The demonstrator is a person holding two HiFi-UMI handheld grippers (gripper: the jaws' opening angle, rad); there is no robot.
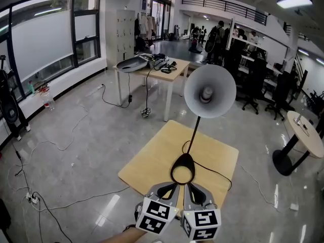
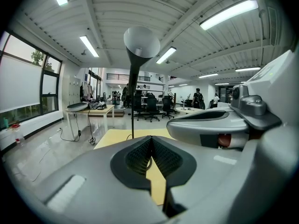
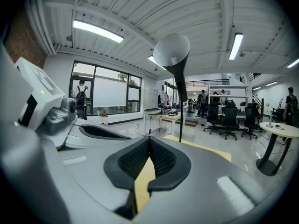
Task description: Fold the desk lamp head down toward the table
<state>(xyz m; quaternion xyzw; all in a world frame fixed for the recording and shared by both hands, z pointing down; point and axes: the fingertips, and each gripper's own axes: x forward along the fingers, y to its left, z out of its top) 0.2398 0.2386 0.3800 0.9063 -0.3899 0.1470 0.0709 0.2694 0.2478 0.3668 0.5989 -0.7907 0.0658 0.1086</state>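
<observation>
Bright, even light comes from ceiling strips [image 2: 229,14] and daylight through the windows [image 1: 43,39]. The glossy floor [image 1: 109,205] carries pale glare streaks, and shadows are faint. All views bow at the edges; both gripper views darken to black corners. The lamp [image 1: 210,91] is sharp.

No readable text, labels, brands, numbers or signs, in any of the views

Both gripper views hide the lamp base [image 1: 185,161] behind gripper bodies.
</observation>
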